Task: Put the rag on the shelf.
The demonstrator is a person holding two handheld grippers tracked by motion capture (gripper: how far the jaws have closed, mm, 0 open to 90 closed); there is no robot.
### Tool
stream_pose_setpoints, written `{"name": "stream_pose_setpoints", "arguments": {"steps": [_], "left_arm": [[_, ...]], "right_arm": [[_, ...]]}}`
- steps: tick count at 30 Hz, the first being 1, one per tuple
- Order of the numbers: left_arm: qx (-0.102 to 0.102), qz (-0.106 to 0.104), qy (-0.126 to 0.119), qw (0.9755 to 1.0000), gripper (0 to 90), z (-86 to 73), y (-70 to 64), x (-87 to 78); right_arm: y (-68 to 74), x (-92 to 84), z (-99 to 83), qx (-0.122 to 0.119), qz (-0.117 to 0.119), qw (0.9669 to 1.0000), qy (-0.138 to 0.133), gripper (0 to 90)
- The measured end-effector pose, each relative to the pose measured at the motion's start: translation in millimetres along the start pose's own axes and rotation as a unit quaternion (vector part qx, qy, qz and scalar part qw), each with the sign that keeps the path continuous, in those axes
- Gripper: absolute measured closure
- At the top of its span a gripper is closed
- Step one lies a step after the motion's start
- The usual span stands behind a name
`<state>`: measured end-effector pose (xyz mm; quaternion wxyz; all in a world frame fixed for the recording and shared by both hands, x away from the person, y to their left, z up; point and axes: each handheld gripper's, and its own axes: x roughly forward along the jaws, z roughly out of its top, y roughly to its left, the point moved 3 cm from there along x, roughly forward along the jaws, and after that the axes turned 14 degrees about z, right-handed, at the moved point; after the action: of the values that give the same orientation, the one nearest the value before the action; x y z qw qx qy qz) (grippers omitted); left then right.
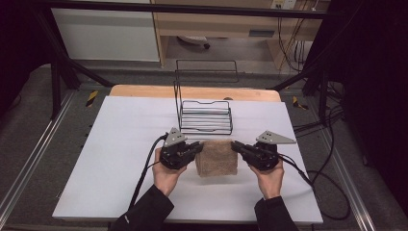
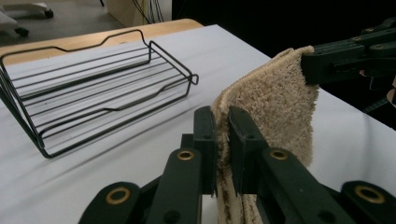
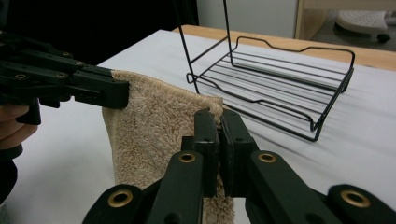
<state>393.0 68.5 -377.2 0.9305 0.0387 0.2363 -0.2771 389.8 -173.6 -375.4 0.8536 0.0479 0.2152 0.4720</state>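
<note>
A beige terry towel (image 1: 217, 157) hangs folded between my two grippers, just above the white table. My left gripper (image 1: 198, 145) is shut on the towel's top left corner; its own view shows the towel (image 2: 275, 105) pinched between the black jaws. My right gripper (image 1: 235, 144) is shut on the top right corner, with the towel (image 3: 154, 126) clamped in its jaws. In each gripper view the other gripper holds the far corner. The top edge is stretched level between them and the lower part drapes down.
A black wire basket (image 1: 206, 117) with a tall wire back stands just behind the towel, also in the left gripper view (image 2: 93, 98) and the right gripper view (image 3: 280, 88). The white table sheet (image 1: 120, 159) spreads around. Cables trail off to the right (image 1: 312, 178).
</note>
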Motion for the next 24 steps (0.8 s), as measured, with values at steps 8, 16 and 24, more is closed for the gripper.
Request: {"name": "stream_pose_setpoints", "arguments": {"steps": [8, 16, 24], "left_arm": [[0.001, -0.002, -0.021, 0.9998, 81.9, 10.1, 3.9, -6.7], [0.006, 0.003, -0.040, 0.9992, 81.9, 22.0, 8.4, -13.0], [0.002, 0.007, -0.056, 0.9984, 81.9, 33.9, 14.2, -16.5]], "right_arm": [[4.1, -0.8, 7.7, -0.011, -0.002, 0.9998, -0.017, 86.8], [9.1, -0.3, 20.1, -0.020, -0.007, 0.9989, -0.041, 86.8], [13.4, 1.1, 34.0, -0.030, -0.012, 0.9979, -0.056, 86.8]]}}
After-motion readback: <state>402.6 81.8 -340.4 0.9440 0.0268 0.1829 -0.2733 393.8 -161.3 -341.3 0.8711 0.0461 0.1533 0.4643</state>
